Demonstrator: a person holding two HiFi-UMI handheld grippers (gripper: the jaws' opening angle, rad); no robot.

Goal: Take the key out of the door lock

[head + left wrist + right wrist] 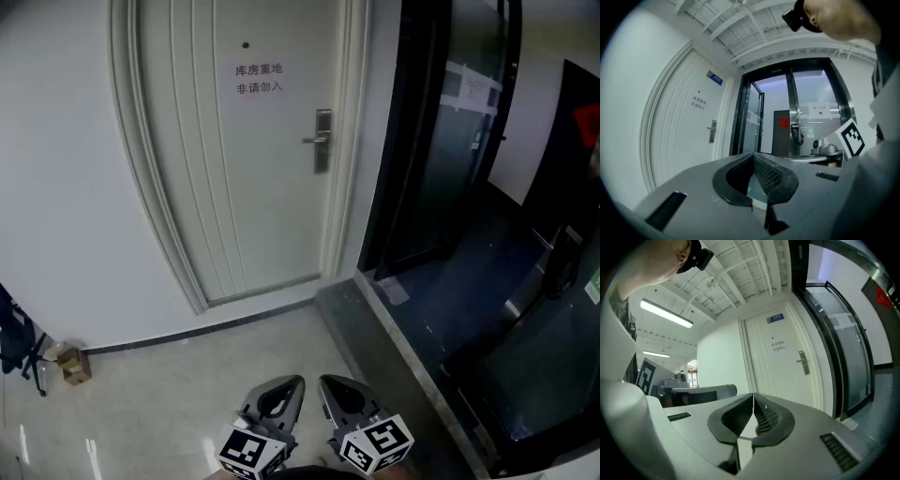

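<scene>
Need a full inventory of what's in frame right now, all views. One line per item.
door: 1, white, shut, straight ahead
handle with lock plate: 1, silver, door's right edge; any key there is too small to make out
paper sign: 1, white with dark print, upper door
peephole: 1, dark, above the sign
plate: 1, blue, above the door
glass doorway: 1, black frame, right of the door
cardboard box: 1, brown, on the floor at left by the wall
ornament: 1, red, on a dark door beyond the glass
left gripper: 1, grey, jaws together, nothing between them
right gripper: 1, grey, jaws together, nothing between them
</scene>
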